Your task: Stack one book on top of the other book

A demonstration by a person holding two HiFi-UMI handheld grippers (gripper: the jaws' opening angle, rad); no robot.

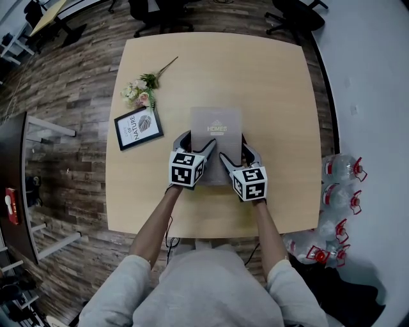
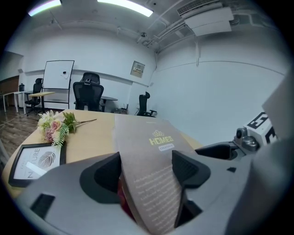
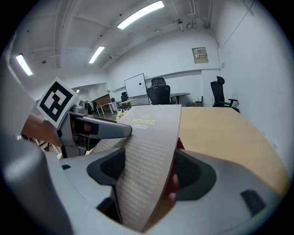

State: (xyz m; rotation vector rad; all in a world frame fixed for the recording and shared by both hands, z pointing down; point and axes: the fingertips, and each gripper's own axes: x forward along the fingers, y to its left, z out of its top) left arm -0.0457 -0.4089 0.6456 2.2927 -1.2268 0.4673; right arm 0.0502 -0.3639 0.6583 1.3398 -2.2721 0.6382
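A grey-brown book titled HOMES (image 1: 216, 128) is at the middle of the wooden table (image 1: 281, 96); whether it rests on the top or hangs just above it I cannot tell. My left gripper (image 1: 199, 144) is shut on its near left corner and my right gripper (image 1: 237, 153) on its near right corner. In the left gripper view the book (image 2: 154, 142) runs slantwise between the pads (image 2: 189, 167), with a red edge under the cover. The right gripper view shows the same book (image 3: 151, 133) clamped between its jaws. A second book, black-bordered with a leaf print (image 1: 137, 128), lies flat to the left.
A small bunch of flowers (image 1: 142, 89) lies behind the black-bordered book. Several water bottles (image 1: 339, 191) stand on the floor at the right. Office chairs (image 1: 160, 13) stand beyond the table's far edge, and a dark desk (image 1: 13, 191) is at the left.
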